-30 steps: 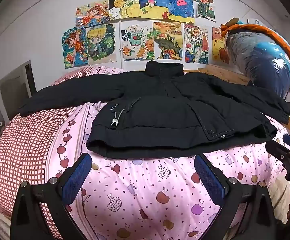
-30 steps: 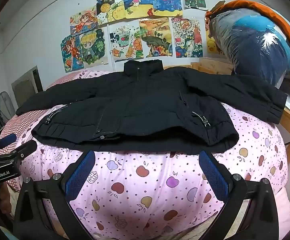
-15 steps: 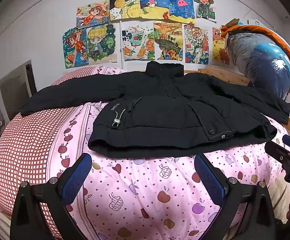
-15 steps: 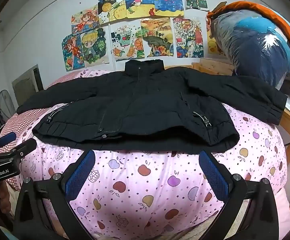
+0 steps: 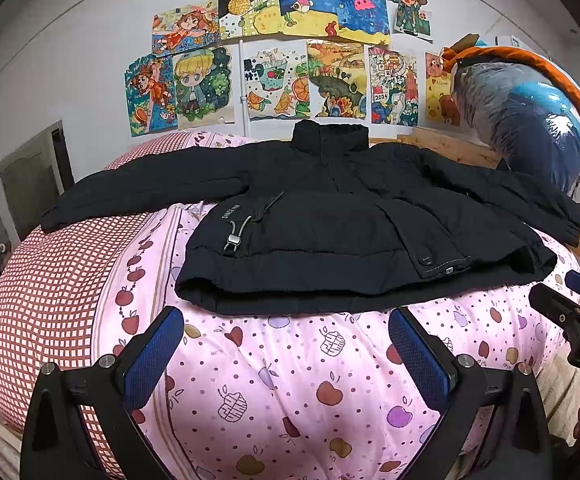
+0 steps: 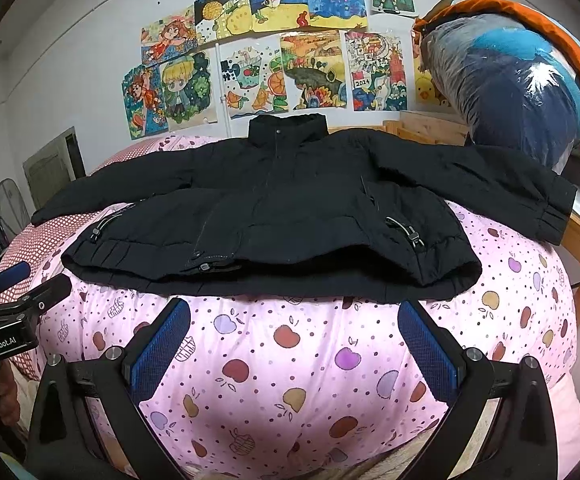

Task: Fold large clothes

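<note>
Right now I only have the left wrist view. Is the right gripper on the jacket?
Observer: No. The right gripper is open and empty, its pads over the pink quilt, short of the jacket hem.
Operator: Any hardware near the hem on that side?
Observer: Yes, a cord toggle sits just above the hem there. Your view does not show it.
Operator: And the sleeve end on that side?
Observer: Its cuff is gathered in pleats and lies stretched out to the side.
</note>
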`<state>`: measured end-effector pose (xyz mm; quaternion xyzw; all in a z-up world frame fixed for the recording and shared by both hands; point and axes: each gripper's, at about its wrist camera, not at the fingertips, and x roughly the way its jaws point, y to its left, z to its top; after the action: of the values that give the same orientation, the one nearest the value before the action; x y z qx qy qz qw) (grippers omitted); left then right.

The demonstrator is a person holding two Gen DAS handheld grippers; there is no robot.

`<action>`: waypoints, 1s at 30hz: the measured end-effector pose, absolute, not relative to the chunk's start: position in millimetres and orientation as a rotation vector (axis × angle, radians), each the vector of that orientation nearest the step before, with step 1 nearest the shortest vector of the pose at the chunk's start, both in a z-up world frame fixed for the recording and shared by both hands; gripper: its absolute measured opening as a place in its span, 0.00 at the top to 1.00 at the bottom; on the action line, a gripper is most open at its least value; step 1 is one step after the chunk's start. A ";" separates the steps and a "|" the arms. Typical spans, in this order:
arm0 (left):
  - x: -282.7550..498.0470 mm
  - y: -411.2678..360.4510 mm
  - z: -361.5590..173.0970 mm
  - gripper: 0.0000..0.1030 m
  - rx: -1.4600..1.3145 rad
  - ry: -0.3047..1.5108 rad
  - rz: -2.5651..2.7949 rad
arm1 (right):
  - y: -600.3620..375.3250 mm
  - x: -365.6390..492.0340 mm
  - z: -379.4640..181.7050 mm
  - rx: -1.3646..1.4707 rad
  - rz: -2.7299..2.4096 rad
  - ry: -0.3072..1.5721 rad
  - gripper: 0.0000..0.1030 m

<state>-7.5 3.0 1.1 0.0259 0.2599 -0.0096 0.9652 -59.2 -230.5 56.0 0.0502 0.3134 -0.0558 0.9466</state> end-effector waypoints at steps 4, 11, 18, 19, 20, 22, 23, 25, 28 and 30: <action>-8.2 3.3 1.3 0.00 0.052 0.526 -0.020 | -230.3 -59.5 53.5 0.102 -0.114 0.640 0.01; -3.5 6.2 -1.7 0.00 0.051 0.527 -0.019 | -228.5 -61.0 52.9 0.100 -0.114 0.637 0.01; -3.1 5.3 -1.8 0.00 0.053 0.527 -0.017 | -226.9 -61.4 53.6 0.100 -0.113 0.638 0.01; -3.0 5.0 -1.5 0.00 0.053 0.527 -0.016 | -226.9 -61.5 53.3 0.100 -0.113 0.637 0.01; -3.0 5.1 -1.5 0.00 0.054 0.527 -0.016 | -226.7 -61.4 53.2 0.099 -0.114 0.637 0.01; -3.1 5.7 -1.5 0.00 0.054 0.527 -0.014 | -226.6 -61.3 53.4 0.099 -0.113 0.639 0.01; -3.2 5.5 -1.3 0.00 0.052 0.526 -0.016 | -226.3 -61.4 53.9 0.098 -0.114 0.639 0.01; -3.0 5.2 -1.1 0.00 0.052 0.527 -0.017 | -226.6 -61.4 53.9 0.097 -0.114 0.639 0.01; -3.0 5.3 -1.3 0.00 0.053 0.527 -0.017 | -225.3 -61.6 53.6 0.093 -0.112 0.640 0.01; -3.1 5.2 -1.4 0.00 0.052 0.527 -0.017 | -224.3 -62.1 53.8 0.090 -0.112 0.640 0.01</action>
<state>-3.1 5.2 -1.4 0.0257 0.2603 -0.0082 0.9652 -62.1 -224.3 53.8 0.0441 0.3143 -0.0548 0.9467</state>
